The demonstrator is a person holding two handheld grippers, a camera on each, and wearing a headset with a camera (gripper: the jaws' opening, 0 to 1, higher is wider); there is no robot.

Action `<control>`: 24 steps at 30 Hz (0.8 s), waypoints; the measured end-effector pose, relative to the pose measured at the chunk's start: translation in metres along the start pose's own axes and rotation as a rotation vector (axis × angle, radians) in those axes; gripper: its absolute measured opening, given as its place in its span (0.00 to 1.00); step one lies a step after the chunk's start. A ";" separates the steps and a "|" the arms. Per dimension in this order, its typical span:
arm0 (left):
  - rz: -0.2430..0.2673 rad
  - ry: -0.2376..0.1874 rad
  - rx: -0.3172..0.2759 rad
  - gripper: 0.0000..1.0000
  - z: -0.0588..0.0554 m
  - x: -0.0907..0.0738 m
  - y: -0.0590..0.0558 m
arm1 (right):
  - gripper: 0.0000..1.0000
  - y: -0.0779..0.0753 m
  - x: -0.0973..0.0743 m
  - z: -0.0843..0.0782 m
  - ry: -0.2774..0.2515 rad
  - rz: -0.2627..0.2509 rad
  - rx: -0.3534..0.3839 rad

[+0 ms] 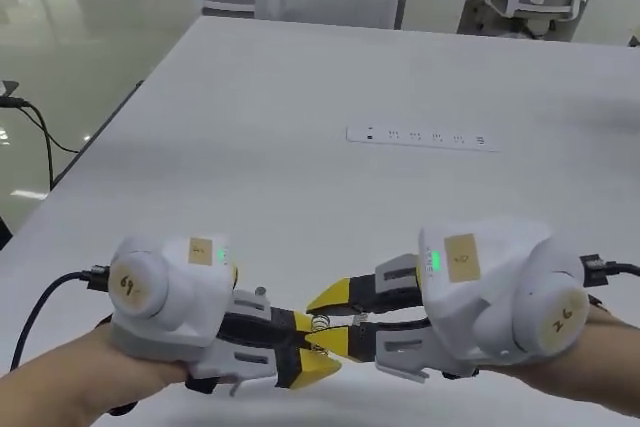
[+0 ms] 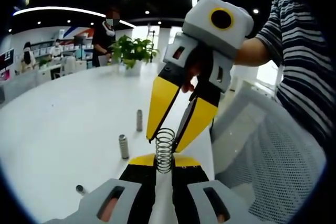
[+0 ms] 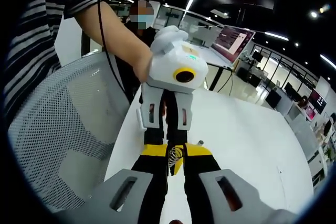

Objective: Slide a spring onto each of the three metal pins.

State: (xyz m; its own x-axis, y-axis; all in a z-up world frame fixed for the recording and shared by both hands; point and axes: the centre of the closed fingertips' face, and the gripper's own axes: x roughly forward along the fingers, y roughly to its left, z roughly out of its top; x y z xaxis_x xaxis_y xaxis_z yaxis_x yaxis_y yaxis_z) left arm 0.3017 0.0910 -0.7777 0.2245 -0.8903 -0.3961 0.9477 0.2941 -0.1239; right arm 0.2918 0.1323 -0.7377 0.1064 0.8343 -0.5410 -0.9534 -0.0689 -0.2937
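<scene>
Left gripper view, on the white table [image 1: 300, 97]: a small lying pin [image 2: 80, 189] was noted at far left; whether it was bare could not be told. To its right a nearer upright pin [image 2: 123, 146] and a farther upright pin [image 2: 139, 120] were seen, both ribbed, judged already sprung.

Head view: the left gripper [image 1: 308, 344] was found nearly closed, pinched on one end of the spring [image 2: 164, 149]. The right gripper [image 1: 334, 320] was met tip to tip with it, jaws narrowed onto the spring's other end. No pin could be made out inside the coil.

Progress was judged as two done, one left.
</scene>
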 end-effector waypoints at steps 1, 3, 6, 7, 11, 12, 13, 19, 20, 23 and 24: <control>0.002 0.001 -0.006 0.03 -0.001 0.000 0.000 | 0.07 0.000 0.000 0.000 0.000 0.000 -0.001; 0.006 0.004 -0.006 0.03 -0.002 -0.001 0.001 | 0.07 0.000 0.001 0.000 0.002 -0.001 -0.004; 0.012 0.005 -0.012 0.03 -0.003 -0.002 0.002 | 0.07 0.001 0.003 0.000 0.003 0.001 -0.007; 0.013 0.003 -0.021 0.03 -0.003 -0.003 0.002 | 0.07 0.000 0.003 0.001 0.002 0.001 -0.007; 0.019 -0.006 -0.037 0.03 -0.003 -0.005 0.005 | 0.07 -0.001 0.004 0.002 0.002 -0.004 -0.012; 0.021 -0.008 -0.043 0.03 -0.003 -0.005 0.005 | 0.07 -0.002 0.004 0.002 0.003 -0.004 -0.012; 0.021 -0.008 -0.058 0.03 -0.003 -0.005 0.005 | 0.07 -0.002 0.004 0.001 0.007 -0.002 -0.015; 0.037 -0.025 -0.084 0.06 -0.001 -0.008 0.010 | 0.07 -0.005 0.005 0.002 0.004 -0.010 -0.014; 0.038 -0.023 -0.088 0.07 -0.002 -0.008 0.010 | 0.07 -0.006 0.005 0.003 0.002 -0.009 -0.011; 0.041 -0.022 -0.095 0.09 -0.003 -0.010 0.011 | 0.07 -0.008 0.006 0.003 0.001 -0.014 -0.012; 0.043 -0.023 -0.098 0.10 -0.003 -0.010 0.011 | 0.07 -0.008 0.006 0.003 0.002 -0.013 -0.013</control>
State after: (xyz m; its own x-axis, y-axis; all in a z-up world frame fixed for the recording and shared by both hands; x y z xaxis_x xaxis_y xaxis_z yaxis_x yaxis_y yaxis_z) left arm 0.3091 0.1047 -0.7781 0.2707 -0.8836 -0.3821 0.9108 0.3636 -0.1956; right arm 0.2991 0.1397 -0.7366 0.1195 0.8341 -0.5385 -0.9481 -0.0652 -0.3114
